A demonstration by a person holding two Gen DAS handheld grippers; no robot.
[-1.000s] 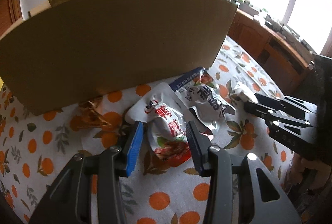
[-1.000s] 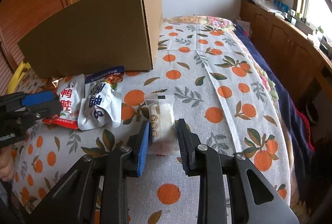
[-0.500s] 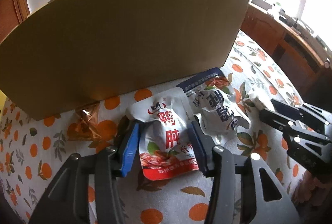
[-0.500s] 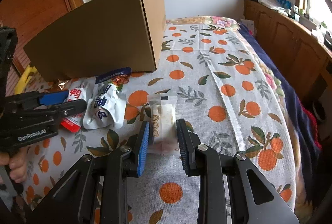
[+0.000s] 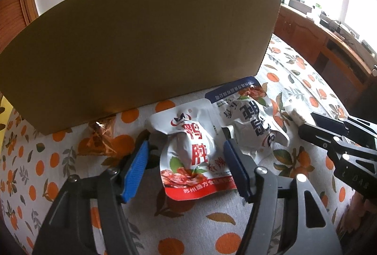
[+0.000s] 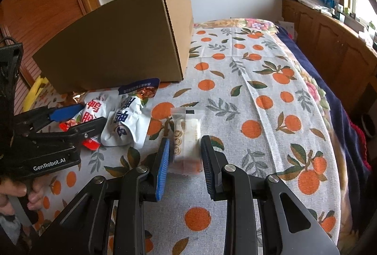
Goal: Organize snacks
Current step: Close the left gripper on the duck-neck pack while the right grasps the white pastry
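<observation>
A white and red snack pouch (image 5: 193, 151) lies on the orange-print cloth, between the open jaws of my left gripper (image 5: 186, 151); the same pouch shows in the right wrist view (image 6: 90, 117). A white and blue pouch (image 5: 252, 118) lies just right of it, also seen from the right wrist (image 6: 128, 120). A clear-wrapped pastry (image 6: 187, 134) lies between the open jaws of my right gripper (image 6: 185, 151). A brown shiny packet (image 5: 100, 137) lies at the foot of the cardboard box (image 5: 141, 47).
The box (image 6: 117, 42) stands upright behind the snacks, its near wall hiding the inside. The cloth-covered surface (image 6: 259, 89) stretches right. Wooden cabinets (image 6: 329, 38) line the right wall. The right gripper body (image 5: 341, 144) sits at the right in the left wrist view.
My left gripper has moved forward and down, so its open jaws now straddle the white and red pouch. My right gripper has closed in on the pastry, jaws still open.
</observation>
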